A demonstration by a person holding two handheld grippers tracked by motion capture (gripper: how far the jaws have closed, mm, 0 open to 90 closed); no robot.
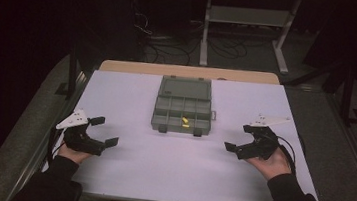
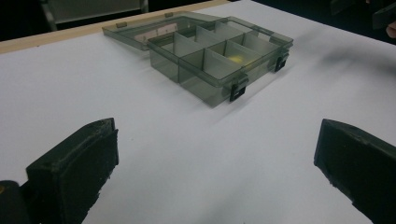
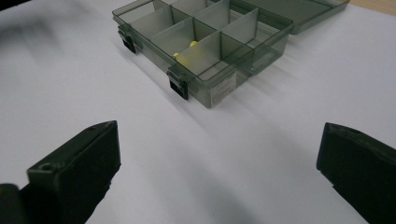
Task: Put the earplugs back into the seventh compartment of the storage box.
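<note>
Presently, the compartment box [image 1: 183, 106] is set open, lid folded back, at the centre of the table [image 1: 158, 174], so that access is given to the left gripper [image 1: 104, 131] and right gripper [image 1: 239, 138], both held spread and empty on either side.

Dim room, bright tabletop, perhaps slightly blurred

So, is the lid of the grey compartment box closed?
No, the lid lies flat open behind the box, showing its compartments and yellow pieces.
</note>
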